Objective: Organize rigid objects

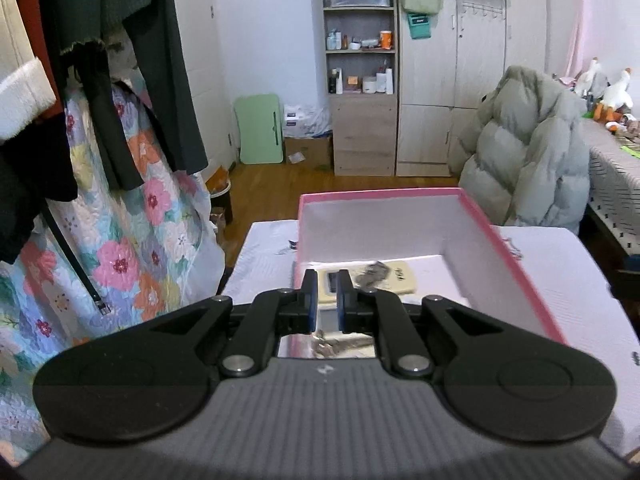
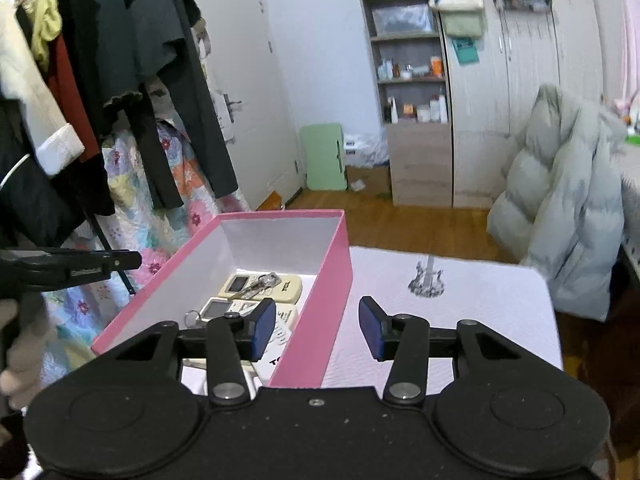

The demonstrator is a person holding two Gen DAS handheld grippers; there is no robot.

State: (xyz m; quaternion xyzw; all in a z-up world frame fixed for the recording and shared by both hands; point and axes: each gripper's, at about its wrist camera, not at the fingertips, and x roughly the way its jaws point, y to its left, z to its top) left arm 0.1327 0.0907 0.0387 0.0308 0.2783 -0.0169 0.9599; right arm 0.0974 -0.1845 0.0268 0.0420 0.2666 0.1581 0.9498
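A pink box point(image 2: 320, 304) with a white inside stands on a white table point(image 2: 460, 320). It holds cream remote controls point(image 2: 280, 285) and a bunch of keys point(image 2: 256, 286). My right gripper point(image 2: 318, 330) is open and empty, its jaws astride the box's right wall near the front. In the left wrist view the box point(image 1: 508, 248) lies just ahead, with a remote point(image 1: 396, 278) and keys point(image 1: 370, 272) inside. My left gripper point(image 1: 325, 300) is nearly shut with a narrow gap and nothing between its pads, over the box's near edge. The left gripper also shows at the left of the right wrist view point(image 2: 120, 260).
A clothes rack with dark garments point(image 2: 160, 100) and a floral quilt point(image 1: 132, 240) stands to the left. A grey puffer coat point(image 1: 528, 152) hangs over a chair at the right. A shelf unit point(image 1: 360, 80) and wardrobe stand at the far wall.
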